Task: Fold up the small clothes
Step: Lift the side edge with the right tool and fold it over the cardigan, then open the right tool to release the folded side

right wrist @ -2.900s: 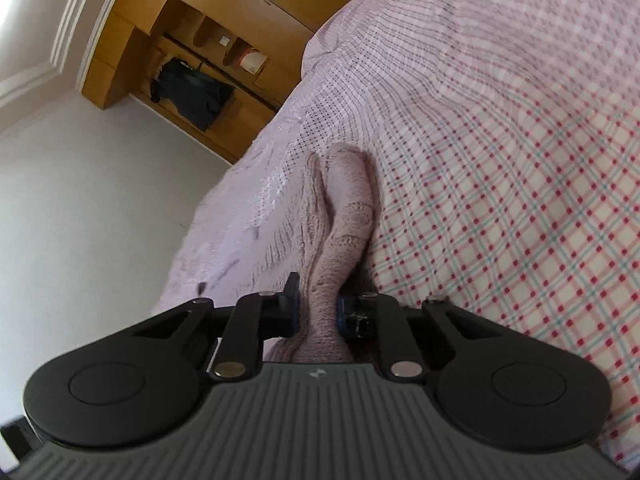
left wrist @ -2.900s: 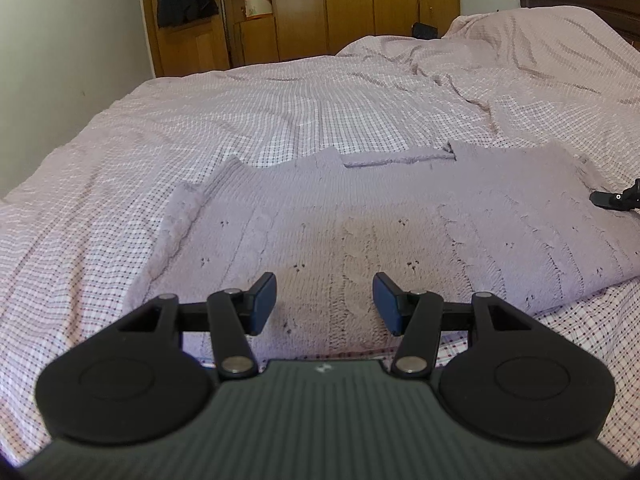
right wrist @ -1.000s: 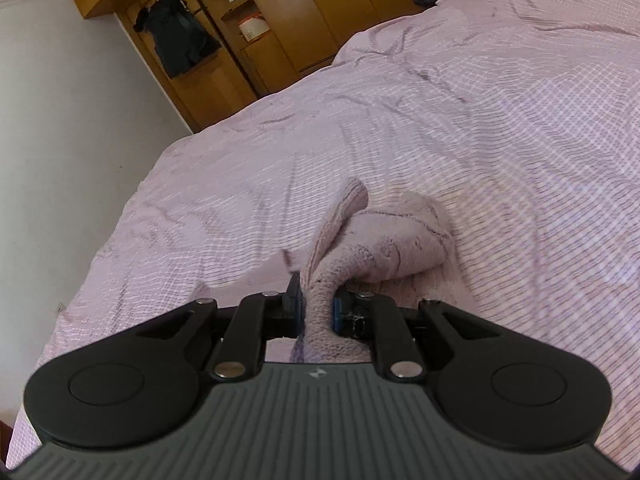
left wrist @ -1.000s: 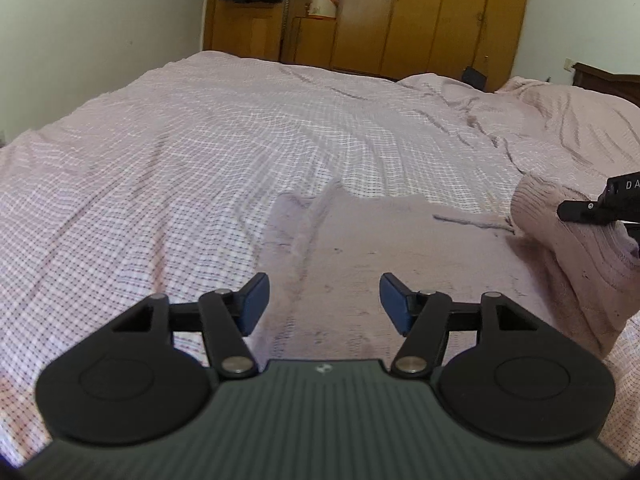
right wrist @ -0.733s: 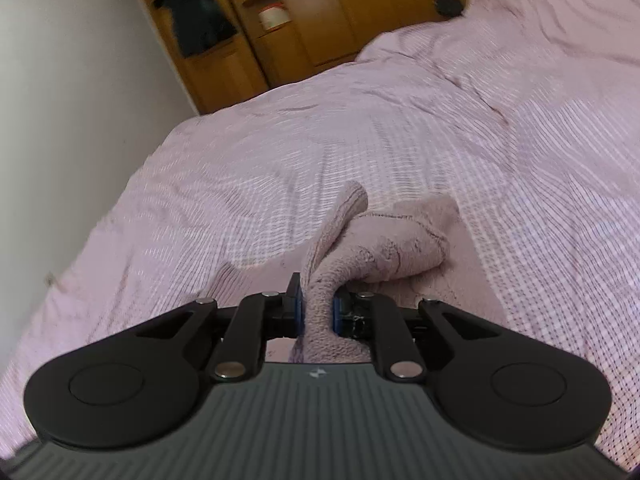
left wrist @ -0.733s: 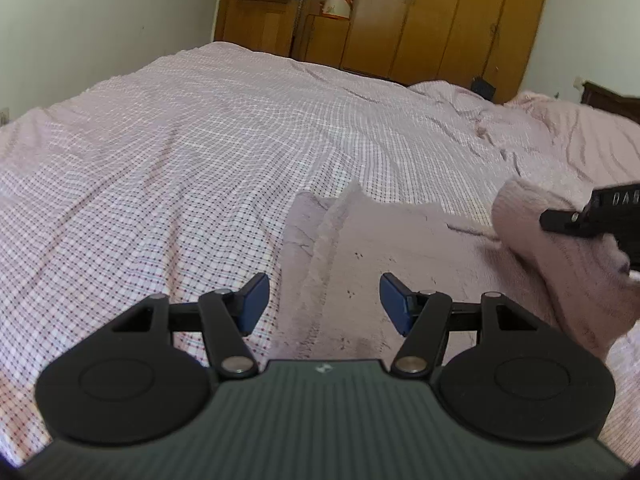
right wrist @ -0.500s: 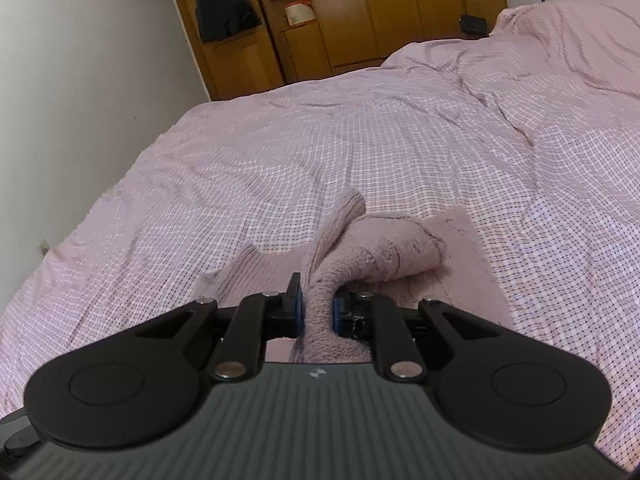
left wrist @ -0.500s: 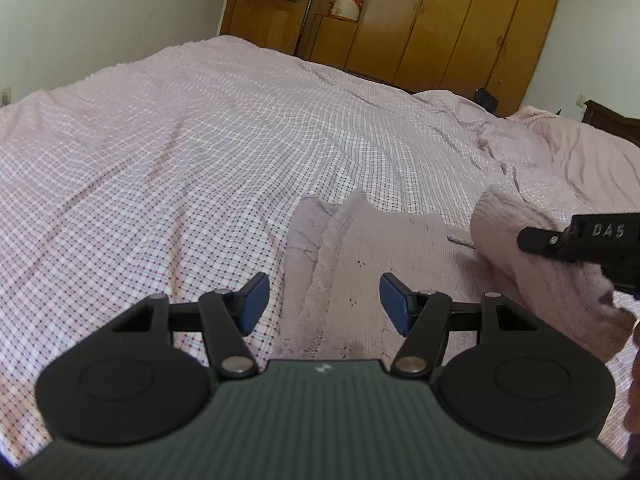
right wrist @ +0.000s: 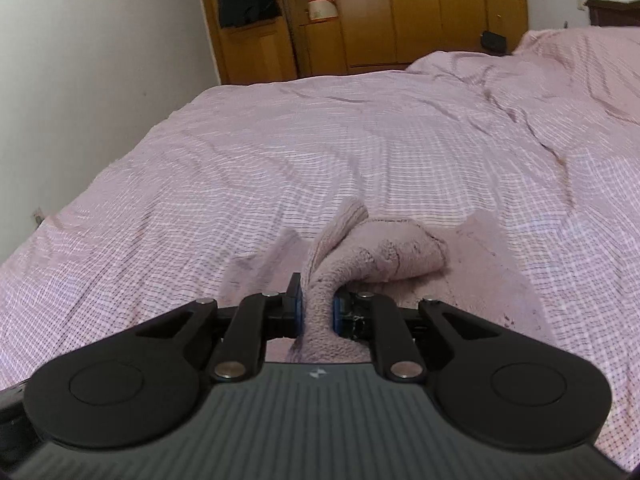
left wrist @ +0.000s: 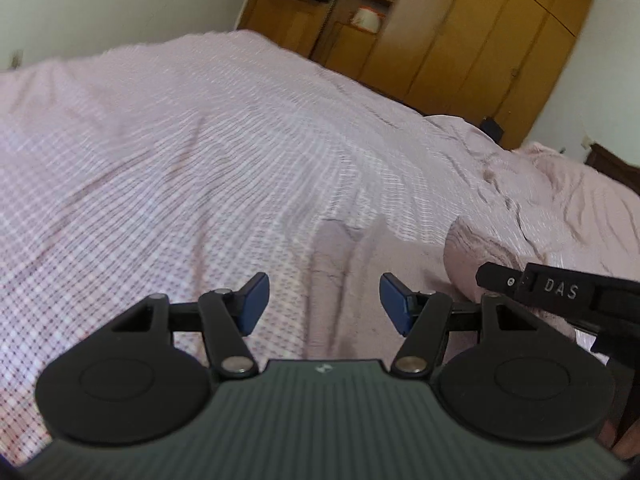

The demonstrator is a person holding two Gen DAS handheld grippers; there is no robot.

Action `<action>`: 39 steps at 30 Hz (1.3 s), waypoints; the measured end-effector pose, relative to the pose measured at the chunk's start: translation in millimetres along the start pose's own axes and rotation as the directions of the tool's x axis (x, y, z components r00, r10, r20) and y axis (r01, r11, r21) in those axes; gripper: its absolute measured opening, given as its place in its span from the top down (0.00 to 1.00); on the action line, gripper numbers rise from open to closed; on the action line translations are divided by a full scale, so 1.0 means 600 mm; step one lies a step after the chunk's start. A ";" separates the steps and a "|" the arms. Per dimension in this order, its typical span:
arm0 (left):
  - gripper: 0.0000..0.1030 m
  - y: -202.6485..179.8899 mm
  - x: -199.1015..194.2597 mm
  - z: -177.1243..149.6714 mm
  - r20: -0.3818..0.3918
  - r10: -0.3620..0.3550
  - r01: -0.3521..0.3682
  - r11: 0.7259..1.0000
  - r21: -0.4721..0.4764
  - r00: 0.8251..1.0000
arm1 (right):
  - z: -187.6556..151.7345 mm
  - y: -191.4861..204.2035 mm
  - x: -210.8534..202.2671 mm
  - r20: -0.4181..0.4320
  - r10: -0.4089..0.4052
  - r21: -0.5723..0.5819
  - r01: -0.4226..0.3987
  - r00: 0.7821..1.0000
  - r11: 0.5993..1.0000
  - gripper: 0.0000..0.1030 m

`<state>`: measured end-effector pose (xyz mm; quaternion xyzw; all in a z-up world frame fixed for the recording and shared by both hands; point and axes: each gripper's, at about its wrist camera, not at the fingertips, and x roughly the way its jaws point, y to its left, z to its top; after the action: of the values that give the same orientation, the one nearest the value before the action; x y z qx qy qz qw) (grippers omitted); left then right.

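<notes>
A small pale pink knitted sweater (right wrist: 384, 256) lies on the bed, its right side lifted and rolled over the flat part. My right gripper (right wrist: 317, 306) is shut on that lifted edge, the knit bunched between its blue pads. In the left wrist view the sweater (left wrist: 352, 280) lies just ahead, its left edge between and beyond the fingers. My left gripper (left wrist: 323, 306) hovers open over it with nothing between its pads. The right gripper's black finger (left wrist: 552, 288) comes in from the right, with the lifted knit fold (left wrist: 476, 256) behind it.
The bed is covered with a pink checked sheet (right wrist: 280, 168), wrinkled toward the right where a rumpled duvet (right wrist: 580, 80) lies. Wooden wardrobes (right wrist: 420, 12) stand behind the bed. A white wall (right wrist: 80, 80) runs along the left side.
My right gripper has carried the sweater's lifted edge leftward over the flat part and rolled level. The left gripper shifted left and rolled, staying open; the right gripper's finger now reaches further into its view.
</notes>
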<state>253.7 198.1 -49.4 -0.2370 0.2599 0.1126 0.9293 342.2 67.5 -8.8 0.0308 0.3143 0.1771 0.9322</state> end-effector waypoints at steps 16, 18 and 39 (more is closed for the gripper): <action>0.39 0.086 0.000 0.012 -0.002 0.050 -0.050 0.996 -0.068 0.999 | 0.003 0.126 0.075 0.044 -0.038 0.092 0.034 0.998 0.995 0.86; 0.39 0.097 0.001 0.011 -0.007 0.060 -0.061 0.995 -0.079 0.998 | -0.008 0.147 0.097 0.017 -0.029 0.077 0.027 0.999 0.997 0.85; 0.33 0.057 -0.018 -0.014 -0.061 -0.018 0.015 0.999 -0.044 0.998 | -0.072 -0.016 -0.061 0.202 0.141 0.006 -0.145 0.969 0.989 0.49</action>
<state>229.8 222.5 -62.9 -0.2627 0.2839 0.1033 0.9164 292.3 43.4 -24.3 0.0805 0.2172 0.2363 0.9436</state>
